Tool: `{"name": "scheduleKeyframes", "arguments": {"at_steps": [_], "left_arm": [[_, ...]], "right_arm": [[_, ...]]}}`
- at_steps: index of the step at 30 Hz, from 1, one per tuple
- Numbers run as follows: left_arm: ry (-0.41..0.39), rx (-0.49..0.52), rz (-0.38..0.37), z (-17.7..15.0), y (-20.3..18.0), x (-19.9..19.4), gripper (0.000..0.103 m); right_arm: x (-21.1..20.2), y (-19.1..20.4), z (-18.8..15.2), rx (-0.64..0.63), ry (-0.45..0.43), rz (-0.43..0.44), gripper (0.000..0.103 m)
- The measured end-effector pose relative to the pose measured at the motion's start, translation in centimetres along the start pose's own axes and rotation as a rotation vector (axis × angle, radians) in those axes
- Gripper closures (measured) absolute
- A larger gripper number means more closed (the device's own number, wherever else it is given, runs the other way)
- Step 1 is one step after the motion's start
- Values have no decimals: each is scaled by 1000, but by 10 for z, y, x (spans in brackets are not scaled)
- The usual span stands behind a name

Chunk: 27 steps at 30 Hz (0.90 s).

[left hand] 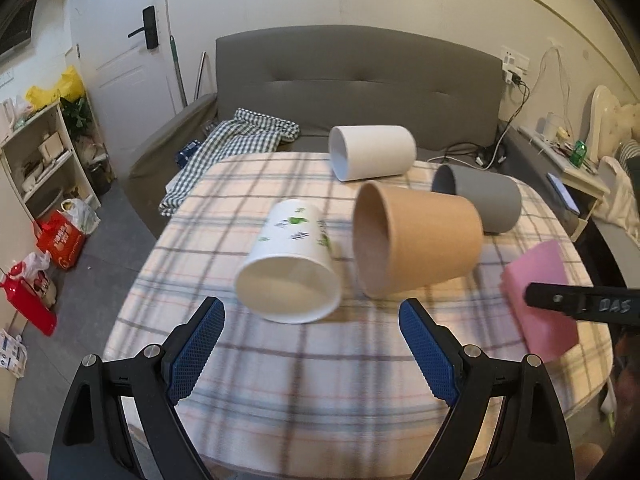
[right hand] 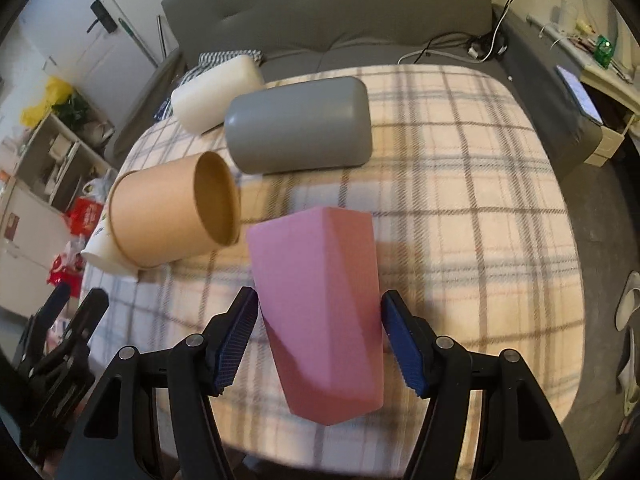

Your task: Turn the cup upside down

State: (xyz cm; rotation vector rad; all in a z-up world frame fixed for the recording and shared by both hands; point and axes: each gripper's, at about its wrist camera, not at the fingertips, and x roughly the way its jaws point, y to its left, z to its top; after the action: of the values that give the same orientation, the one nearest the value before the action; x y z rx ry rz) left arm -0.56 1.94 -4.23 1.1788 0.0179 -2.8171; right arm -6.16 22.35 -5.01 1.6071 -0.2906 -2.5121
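Observation:
Several cups lie on their sides on the plaid-covered table point(left hand: 304, 384). A white paper cup with green print point(left hand: 290, 262) lies with its mouth toward my left gripper point(left hand: 312, 316), which is open just in front of it. A tan cup point(left hand: 416, 240), a grey cup point(left hand: 480, 200) and a white cup point(left hand: 372, 152) lie behind. In the right wrist view, a pink faceted cup point(right hand: 320, 300) sits between the pads of my right gripper point(right hand: 320, 312); the jaws stand close beside it, and contact is unclear. The pink cup point(left hand: 540, 296) also shows in the left wrist view.
A grey sofa point(left hand: 360, 72) with a checked cloth point(left hand: 236, 144) stands behind the table. Shelves point(left hand: 44, 160) and bags point(left hand: 60, 236) are on the floor at left. A side table point(left hand: 568, 160) with cables is at right. My left gripper point(right hand: 60, 328) shows at the right view's left edge.

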Motion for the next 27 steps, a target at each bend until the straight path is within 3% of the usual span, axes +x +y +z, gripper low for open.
{"name": "scheduleKeyframes", "arguments": {"at_steps": [3,6,7,12,23,27], "left_arm": [[-16,2,-16,-4,-11,-4,11],[-28,4,-33,-4,-24,-7,11],[-23,7,-38,-4,-29,-7,11],[-5,16,-61,-6,-54,-8,11],[-28,44,-137,-21,-120,-17,11],[-14,12,-179,-23,-130,-17,11]], "right_arm": [[-2,-2,-7,-31,-62,1,38],[-19,1,-16,-102,-165,-60,18],[-24,0,-18,-111,-195,-68,15],[-52,-20,-29,-91,-301,-58,13],[-70,-73,-53,-74,-428,-226,13],[-72,-84,-59,-73,-465,-301,13]]}}
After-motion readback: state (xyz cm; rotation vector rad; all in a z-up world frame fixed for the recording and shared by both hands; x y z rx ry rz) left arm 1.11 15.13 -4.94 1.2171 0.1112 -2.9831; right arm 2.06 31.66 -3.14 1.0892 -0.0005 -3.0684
